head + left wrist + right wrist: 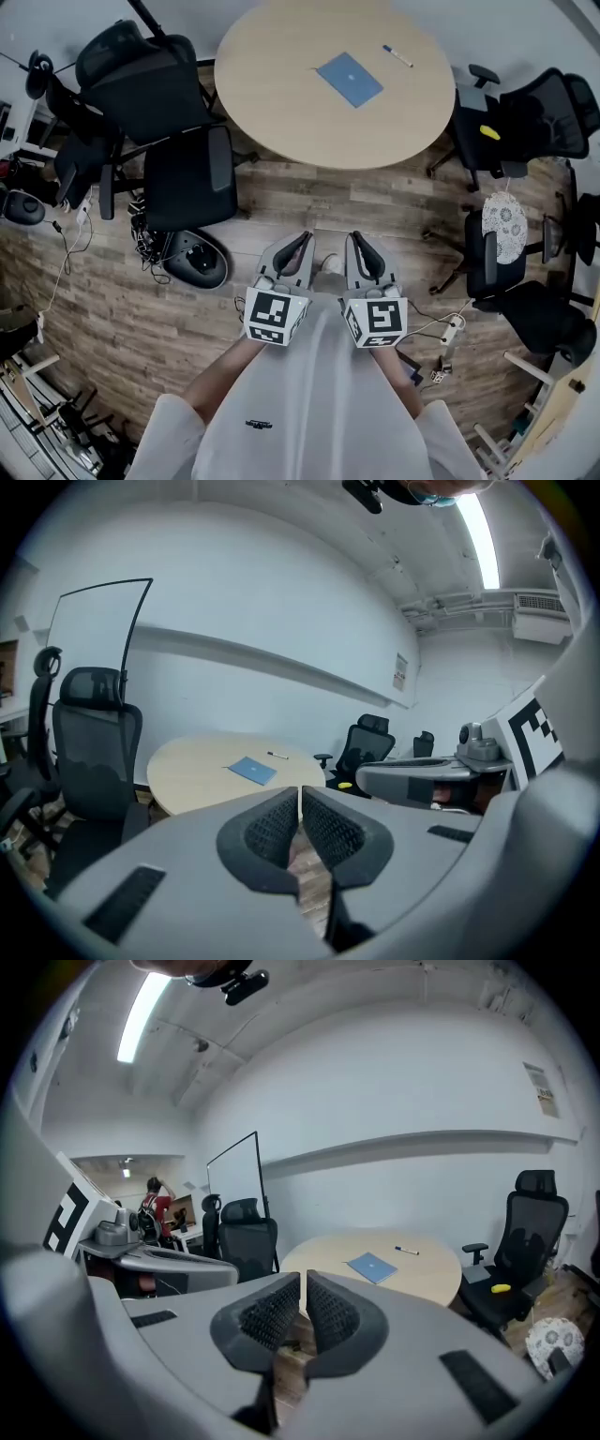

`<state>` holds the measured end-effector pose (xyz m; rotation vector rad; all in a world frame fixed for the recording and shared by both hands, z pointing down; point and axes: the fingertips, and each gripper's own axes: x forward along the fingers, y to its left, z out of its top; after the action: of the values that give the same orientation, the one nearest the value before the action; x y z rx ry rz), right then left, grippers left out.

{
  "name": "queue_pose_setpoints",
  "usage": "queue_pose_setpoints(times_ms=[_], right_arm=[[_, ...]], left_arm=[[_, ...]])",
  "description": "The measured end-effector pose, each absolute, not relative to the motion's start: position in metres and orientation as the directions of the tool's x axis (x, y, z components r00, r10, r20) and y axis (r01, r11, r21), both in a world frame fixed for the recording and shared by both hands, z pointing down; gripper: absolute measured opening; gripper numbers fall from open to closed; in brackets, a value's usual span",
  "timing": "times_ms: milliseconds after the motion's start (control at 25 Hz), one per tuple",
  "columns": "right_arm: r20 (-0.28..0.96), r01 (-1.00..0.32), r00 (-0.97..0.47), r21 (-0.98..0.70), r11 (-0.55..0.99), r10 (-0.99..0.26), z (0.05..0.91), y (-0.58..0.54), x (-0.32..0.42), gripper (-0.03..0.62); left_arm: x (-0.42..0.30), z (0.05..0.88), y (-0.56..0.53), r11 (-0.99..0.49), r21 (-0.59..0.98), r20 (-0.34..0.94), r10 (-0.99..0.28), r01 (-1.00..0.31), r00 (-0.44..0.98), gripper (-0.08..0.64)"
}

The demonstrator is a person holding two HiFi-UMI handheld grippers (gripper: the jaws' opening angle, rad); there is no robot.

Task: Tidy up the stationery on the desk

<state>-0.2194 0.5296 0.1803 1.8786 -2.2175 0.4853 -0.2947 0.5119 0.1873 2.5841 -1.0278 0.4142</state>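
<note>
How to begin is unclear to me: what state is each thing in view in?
left gripper: shut, empty.
right gripper: shut, empty.
blue notebook: closed, flat on the table.
pen: lying on the table, apart from the notebook.

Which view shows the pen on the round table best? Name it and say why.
The head view: it looks down on the pen, showing its full length, lying apart from the blue notebook. In the left and right gripper views the pen is only a small, low-angle sliver.
</note>
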Motion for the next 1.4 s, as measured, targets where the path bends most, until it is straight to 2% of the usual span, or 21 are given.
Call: queue_pose_setpoints(times_ms=[200, 440, 960, 1400], right_arm=[[0.293, -0.945, -0.276, -0.257, 0.202, -0.916, 0.179, 0.532, -0.181, 0.048], [0.297, -0.94, -0.313, -0.23, 0.25, -0.902, 0.189, 0.543, -0.13, 0.034], [0.329, -0.947, -0.245, -0.285, 0.151, -0.912, 0.206, 0.5, -0.067, 0.032], [0.364, -0.967, -0.194, -0.229, 0.115, -0.911, 0.202, 0.357, -0.022, 0.032]], left_arm=[[-0.247, 0.184, 0.512, -0.703, 0.148, 0.391, -0.605, -0.696, 0.694, 0.029], [-0.211, 0.192, 0.514, -0.681, 0.116, 0.407, -0.632, -0.723, 0.66, 0.029], [-0.158, 0.206, 0.467, -0.705, 0.145, 0.44, -0.582, -0.694, 0.683, 0.029], [-0.104, 0.215, 0.311, -0.725, 0.197, 0.437, -0.538, -0.66, 0.721, 0.029]])
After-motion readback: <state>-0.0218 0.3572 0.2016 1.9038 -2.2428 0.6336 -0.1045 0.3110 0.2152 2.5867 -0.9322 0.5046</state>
